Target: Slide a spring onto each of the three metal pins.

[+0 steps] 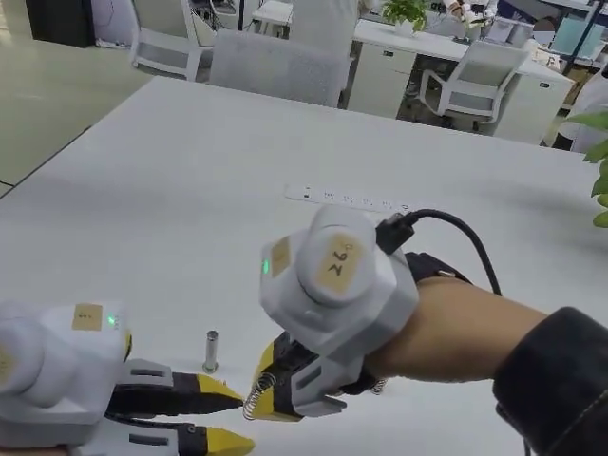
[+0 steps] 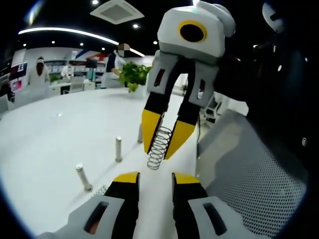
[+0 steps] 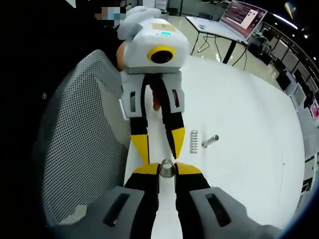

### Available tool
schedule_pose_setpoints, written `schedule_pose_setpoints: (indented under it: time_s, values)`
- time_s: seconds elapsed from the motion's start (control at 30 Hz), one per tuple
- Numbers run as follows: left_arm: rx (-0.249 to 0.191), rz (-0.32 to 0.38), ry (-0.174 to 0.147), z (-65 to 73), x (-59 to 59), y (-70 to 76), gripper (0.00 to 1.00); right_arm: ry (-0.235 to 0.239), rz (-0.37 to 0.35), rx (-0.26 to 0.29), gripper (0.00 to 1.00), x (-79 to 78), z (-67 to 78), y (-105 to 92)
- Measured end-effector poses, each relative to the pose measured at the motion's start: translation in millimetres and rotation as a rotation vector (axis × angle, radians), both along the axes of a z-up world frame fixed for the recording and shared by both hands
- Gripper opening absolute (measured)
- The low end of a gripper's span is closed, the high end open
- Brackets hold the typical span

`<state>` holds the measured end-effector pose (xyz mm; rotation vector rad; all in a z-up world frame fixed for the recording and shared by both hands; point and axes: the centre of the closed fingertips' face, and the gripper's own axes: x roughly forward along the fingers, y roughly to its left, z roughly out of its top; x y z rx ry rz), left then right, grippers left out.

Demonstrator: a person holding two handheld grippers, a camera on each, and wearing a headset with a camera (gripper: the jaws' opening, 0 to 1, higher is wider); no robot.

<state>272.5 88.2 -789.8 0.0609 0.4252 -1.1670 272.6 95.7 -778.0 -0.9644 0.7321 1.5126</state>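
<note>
While low over the white table (image 1: 190,190), clamps a spring (image 1: 255,394) between the yellow tips of the right gripper (image 1: 264,401). Lets the coil poke out past the tips, clear of the tabletop as seen in the left gripper view. Holds that gripper in a hand (image 1: 446,332) reaching in from the right of the head view, with a dark sleeve at the wrist and a black cable looping off the back.

Aims the left gripper (image 1: 237,418) at it from the lower left, nose to nose, tips near but apart. Has the left jaws parted and gripping nothing, plain in both gripper views.

Shows one upright pin (image 1: 211,351) on the table just beyond the two sets of tips in the head view, bare metal with no coil around it. Picks out three in the left gripper view, all standing and all bare: a near pin (image 2: 82,177), a middle pin (image 2: 118,148), and a far pin (image 2: 140,133) partly hidden behind a jaw of the right gripper. Hangs the gripped spring beside them, not over any of them.

Finds a loose spring (image 3: 194,142) flat on the table in the right gripper view, just beside a slanted pin (image 3: 210,141); cannot tell from that angle whether standing or lying.

Has a white power strip (image 1: 347,199) further up the table, grey office chairs (image 1: 275,66) beyond the far edge, and a mesh chair back (image 2: 249,169) close by the grippers.
</note>
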Motion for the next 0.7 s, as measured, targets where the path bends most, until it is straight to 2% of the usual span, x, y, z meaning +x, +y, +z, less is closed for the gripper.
schedule_pose_setpoints:
  time_s: [0.7]
  values:
    - [-0.021,0.125,0.004,1.8,5.0,32.4,0.3,-0.018,-0.049,-0.017,0.08,13.6,2.1,-15.4]
